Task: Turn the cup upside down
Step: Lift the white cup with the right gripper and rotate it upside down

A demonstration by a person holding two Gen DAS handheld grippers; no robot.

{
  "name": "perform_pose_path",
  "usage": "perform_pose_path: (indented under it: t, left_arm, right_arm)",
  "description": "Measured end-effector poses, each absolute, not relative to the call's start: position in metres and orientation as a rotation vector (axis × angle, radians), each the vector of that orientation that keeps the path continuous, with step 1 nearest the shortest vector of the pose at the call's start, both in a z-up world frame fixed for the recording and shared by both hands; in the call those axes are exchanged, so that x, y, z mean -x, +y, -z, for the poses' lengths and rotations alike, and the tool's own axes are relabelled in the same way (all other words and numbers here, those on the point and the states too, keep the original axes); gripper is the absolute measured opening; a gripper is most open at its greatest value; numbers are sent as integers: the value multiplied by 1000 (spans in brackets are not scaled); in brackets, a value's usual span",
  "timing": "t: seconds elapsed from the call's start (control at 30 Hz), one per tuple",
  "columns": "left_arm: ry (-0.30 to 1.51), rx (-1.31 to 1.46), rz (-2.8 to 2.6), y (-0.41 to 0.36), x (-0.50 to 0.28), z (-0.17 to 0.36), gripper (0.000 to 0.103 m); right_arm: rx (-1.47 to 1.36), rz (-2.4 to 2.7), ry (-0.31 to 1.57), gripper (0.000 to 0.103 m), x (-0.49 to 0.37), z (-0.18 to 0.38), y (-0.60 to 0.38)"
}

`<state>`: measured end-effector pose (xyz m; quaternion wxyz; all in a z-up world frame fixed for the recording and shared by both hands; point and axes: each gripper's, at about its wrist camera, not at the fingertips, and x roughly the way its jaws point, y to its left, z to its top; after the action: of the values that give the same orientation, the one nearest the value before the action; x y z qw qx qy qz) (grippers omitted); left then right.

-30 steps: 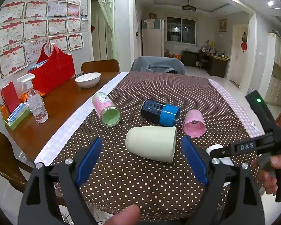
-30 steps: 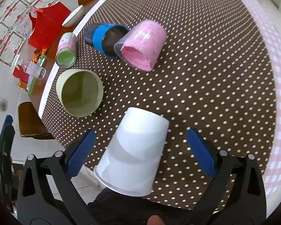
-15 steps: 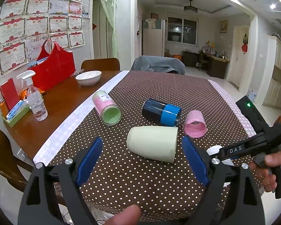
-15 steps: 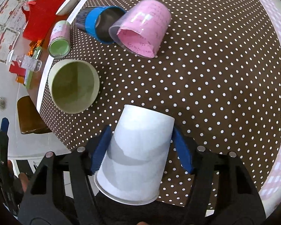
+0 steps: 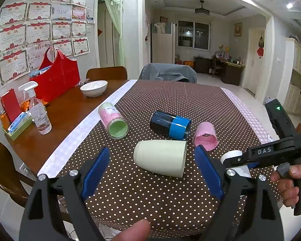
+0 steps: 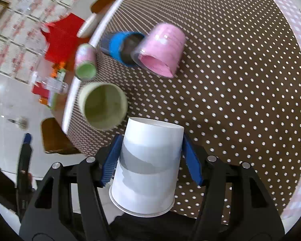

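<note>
My right gripper point(image 6: 150, 156) is shut on a white paper cup point(image 6: 148, 164), blue pads pressed on both sides, rim toward the camera. The cup is held over the near edge of the dotted tablecloth point(image 6: 240, 92). In the left wrist view only a bit of the white cup point(image 5: 230, 155) shows behind the right gripper. My left gripper point(image 5: 152, 170) is open and empty, its blue pads either side of a pale cream cup point(image 5: 160, 157) lying on its side, not touching it.
A pink cup point(image 5: 205, 137), a dark cup with a blue band point(image 5: 170, 124) and a pink-green can point(image 5: 113, 123) lie on their sides further back. A bowl point(image 5: 94, 88), spray bottle point(image 5: 37, 110) and red bag point(image 5: 56, 80) are on the bare wood at the left.
My right gripper closed on the white cup and has lifted and turned with it; the view is blurred by motion. The left gripper stayed nearly still.
</note>
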<state>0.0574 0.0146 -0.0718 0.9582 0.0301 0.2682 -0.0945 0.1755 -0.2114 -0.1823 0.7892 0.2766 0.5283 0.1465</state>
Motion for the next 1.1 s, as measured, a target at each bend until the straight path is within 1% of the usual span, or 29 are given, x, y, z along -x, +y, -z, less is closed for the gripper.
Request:
perform_pose_path:
  t: [0.27,0.43,0.77,1.1]
  left_arm:
    - [547,-78,196,7,-57,71,85]
    - [536,-90,205,2,-53,68,85]
    - [527,-115,210,-8,-48,66,85]
    - [533,-124,215,-13,-47,70,85]
  right_arm:
    - [-658,-337,993,60,-147,162,-246]
    - [-623,-307,873,60,-129,144,-257]
    - [-371,-176,560,60,-98,117,-232]
    - [-123,-67,405,60,-97,129,-191]
